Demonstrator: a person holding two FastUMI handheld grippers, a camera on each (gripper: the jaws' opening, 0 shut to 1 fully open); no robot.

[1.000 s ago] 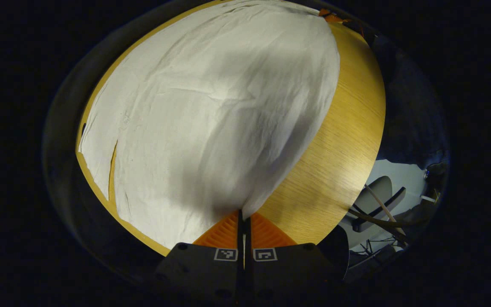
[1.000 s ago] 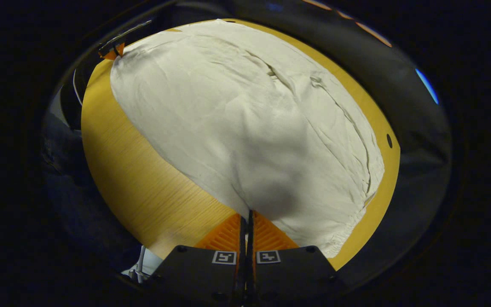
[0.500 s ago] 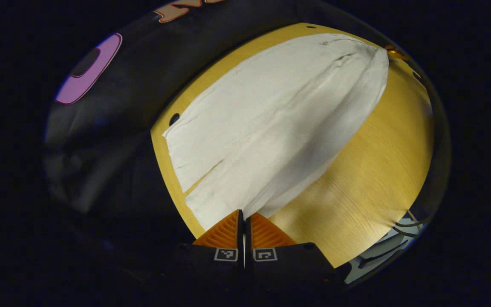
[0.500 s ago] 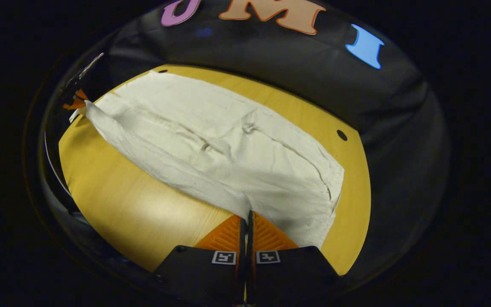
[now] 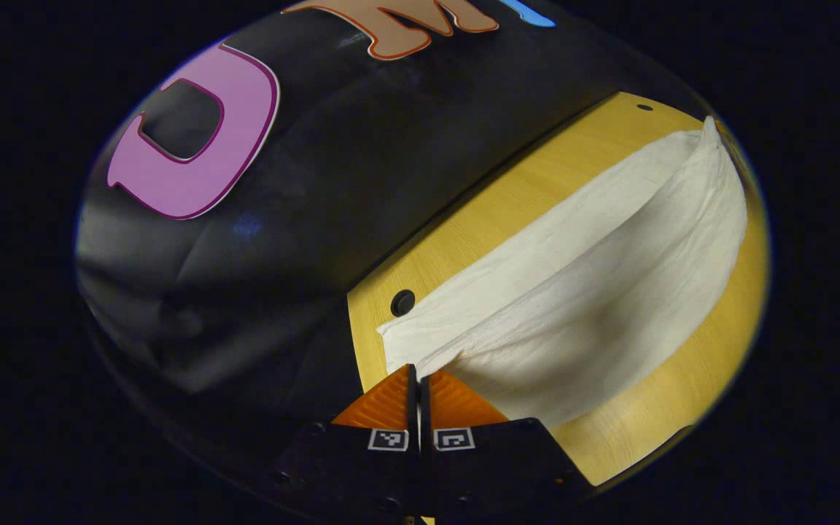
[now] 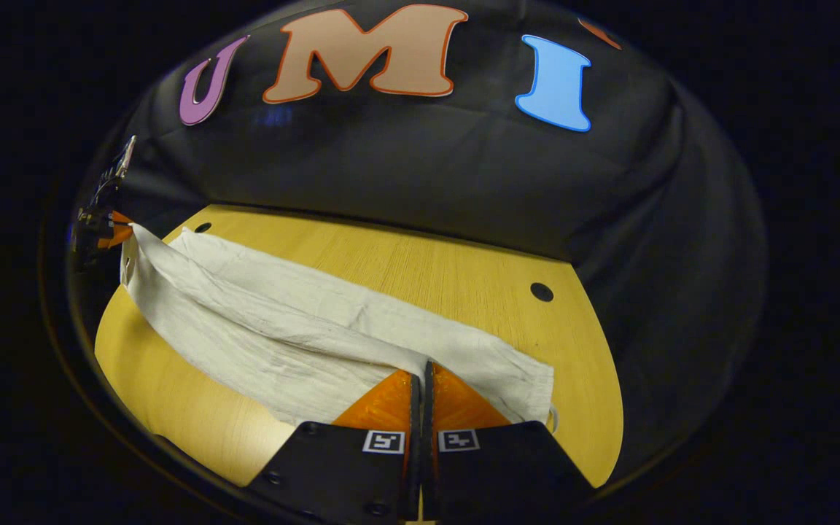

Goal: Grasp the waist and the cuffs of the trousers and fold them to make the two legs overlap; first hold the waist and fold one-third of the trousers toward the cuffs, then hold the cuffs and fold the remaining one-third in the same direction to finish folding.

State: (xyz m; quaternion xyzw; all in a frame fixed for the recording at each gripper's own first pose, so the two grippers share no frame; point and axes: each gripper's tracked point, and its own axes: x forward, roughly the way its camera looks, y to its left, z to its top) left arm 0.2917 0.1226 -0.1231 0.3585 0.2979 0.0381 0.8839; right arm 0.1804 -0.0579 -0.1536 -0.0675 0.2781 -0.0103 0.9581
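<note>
Both hand-held grippers, the left gripper (image 5: 418,372) and the right gripper (image 6: 424,368), are clamped on one edge of the single pair of wrinkled off-white cloth trousers (image 6: 281,328), which lies along the round yellow wooden table (image 6: 427,262). That lifted edge hangs as a sagging flap between them, over the layer resting flat. Bare wood lies beyond the trousers up to the black cloth wall (image 6: 427,182), where two small dark holes (image 6: 541,292) sit near the table's rim.

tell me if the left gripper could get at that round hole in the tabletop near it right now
Probably not yet: the left gripper is shut on the trousers. The hole sits uncovered just beyond its tips, so the way looks free once it lets go.
</note>
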